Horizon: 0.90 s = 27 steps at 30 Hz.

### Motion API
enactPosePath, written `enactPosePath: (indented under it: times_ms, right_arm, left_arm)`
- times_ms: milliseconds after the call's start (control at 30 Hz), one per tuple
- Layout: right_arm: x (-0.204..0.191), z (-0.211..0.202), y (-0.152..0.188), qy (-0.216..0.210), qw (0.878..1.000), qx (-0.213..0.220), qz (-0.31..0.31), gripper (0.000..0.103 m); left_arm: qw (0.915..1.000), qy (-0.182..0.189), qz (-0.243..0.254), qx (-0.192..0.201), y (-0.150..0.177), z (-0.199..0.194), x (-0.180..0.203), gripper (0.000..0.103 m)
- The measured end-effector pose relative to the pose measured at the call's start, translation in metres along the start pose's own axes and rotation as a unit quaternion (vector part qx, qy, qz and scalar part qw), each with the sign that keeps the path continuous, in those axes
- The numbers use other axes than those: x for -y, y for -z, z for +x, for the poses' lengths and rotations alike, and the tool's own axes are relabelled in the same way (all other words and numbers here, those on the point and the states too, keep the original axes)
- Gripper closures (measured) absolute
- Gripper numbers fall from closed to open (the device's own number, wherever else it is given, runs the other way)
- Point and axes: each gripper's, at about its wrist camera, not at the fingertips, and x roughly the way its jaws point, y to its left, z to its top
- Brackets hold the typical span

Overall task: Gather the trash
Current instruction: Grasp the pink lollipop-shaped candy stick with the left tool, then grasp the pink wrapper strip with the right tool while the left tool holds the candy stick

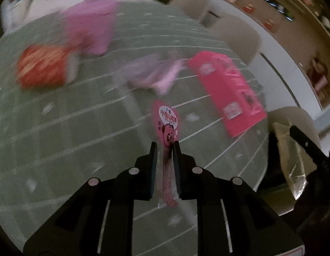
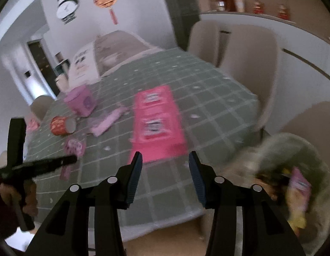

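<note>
Your left tool [image 1: 165, 147] pinches a thin pink snack wrapper [image 1: 168, 125], light, floppy and slick; grip its narrow stem.
Left view: wrapper at lower centre above the green checked surface [image 1: 58, 138], with the big pink box [image 1: 227, 89] upper right. Right view: your right tool [image 2: 165, 160] gapes wide and empty, and only here the trash bag [image 2: 293, 170] shows, lower right.

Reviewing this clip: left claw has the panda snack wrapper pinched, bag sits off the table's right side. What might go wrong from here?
1. The left claw grips the panda wrapper only by its narrow tail; the wide head could flop or slip out in transit.
2. The trash bag looks slumped, and the open right claw isn't holding it, so a drop may miss.
3. Motion blur suggests fast movement, raising both risks.
</note>
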Motion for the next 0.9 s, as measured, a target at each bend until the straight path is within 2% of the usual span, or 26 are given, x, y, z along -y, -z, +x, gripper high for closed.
enactPosePath:
  times_ms: [167, 267, 400, 533, 667, 867, 900]
  right_arm:
    - [-0.055, 0.049, -0.017, -0.04, 0.999, -0.017, -0.029, 0.06]
    - [-0.081, 0.086, -0.029, -0.049, 0.998, -0.032, -0.012, 0.06]
    - [-0.105, 0.135, -0.049, -0.032, 0.998, -0.045, 0.017, 0.06]
    - [-0.118, 0.173, -0.064, 0.002, 0.998, -0.053, 0.03, 0.06]
    - [-0.122, 0.202, -0.073, 0.026, 0.996, -0.07, 0.038, 0.06]
    - [-0.141, 0.208, -0.069, 0.04, 0.996, -0.072, -0.037, 0.061]
    - [-0.144, 0.206, -0.066, 0.039, 0.995, -0.074, -0.048, 0.07]
  left_arm:
    - [0.9974, -0.038, -0.058, 0.019, 0.02, -0.025, -0.05, 0.089]
    - [0.9942, -0.057, -0.082, 0.039, 0.025, -0.041, -0.073, 0.089]
    - [0.9929, -0.065, -0.085, 0.051, 0.022, -0.05, -0.089, 0.089]
    - [0.9936, -0.057, -0.082, 0.054, 0.018, -0.054, -0.106, 0.089]
    - [0.9923, -0.045, -0.107, 0.044, 0.014, -0.05, -0.127, 0.089]
    - [0.9916, -0.045, -0.116, 0.036, 0.014, -0.044, -0.138, 0.089]
    - [0.9917, -0.045, -0.115, 0.035, 0.014, -0.044, -0.138, 0.089]
